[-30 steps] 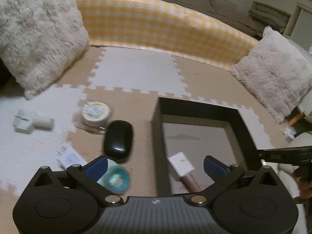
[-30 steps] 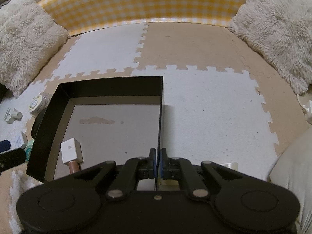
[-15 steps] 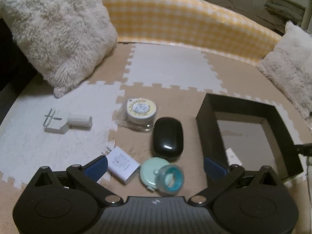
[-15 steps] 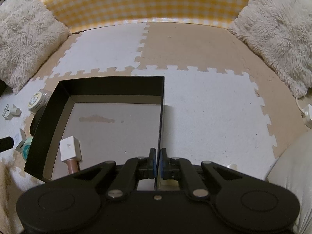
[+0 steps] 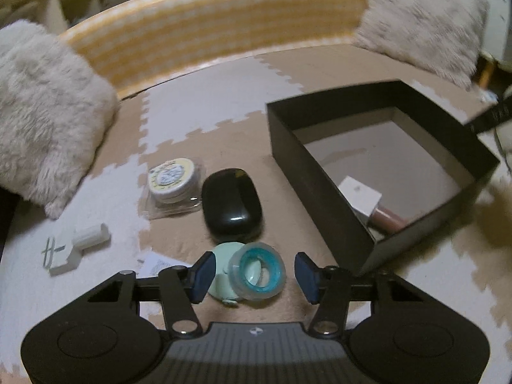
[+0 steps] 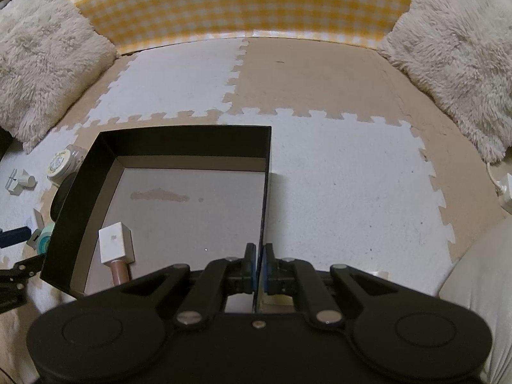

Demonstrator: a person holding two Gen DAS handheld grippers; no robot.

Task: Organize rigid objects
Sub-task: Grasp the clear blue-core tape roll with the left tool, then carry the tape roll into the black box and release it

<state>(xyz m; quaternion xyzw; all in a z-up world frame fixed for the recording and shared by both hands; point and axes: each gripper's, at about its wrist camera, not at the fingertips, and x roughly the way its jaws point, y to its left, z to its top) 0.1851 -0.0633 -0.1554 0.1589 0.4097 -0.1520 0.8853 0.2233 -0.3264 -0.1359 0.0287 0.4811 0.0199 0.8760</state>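
Observation:
My left gripper (image 5: 254, 272) is open, its jaws on either side of a clear roll with a teal core (image 5: 260, 268) that leans on a mint round case (image 5: 224, 272) on the floor mat. A black oval case (image 5: 231, 206) and a round tin in a clear pack (image 5: 172, 180) lie just beyond. A black open box (image 5: 316, 192) stands to the right and holds a white-capped pink tube (image 5: 364, 203). My right gripper (image 6: 260, 267) is shut on the box's right wall (image 6: 265, 192); the tube (image 6: 114, 246) lies inside.
A white plug-like part (image 5: 75, 244) and a white card (image 5: 156, 264) lie at the left. Fluffy cushions (image 5: 41, 112) (image 6: 457, 54) and a yellow checked bolster (image 6: 243, 3) ring the foam mat. Bare mat (image 6: 348, 188) lies to the right of the box.
My left gripper has swung left and dropped lower, so the teal roll now sits between its open jaws. The right gripper keeps its grip on the box wall.

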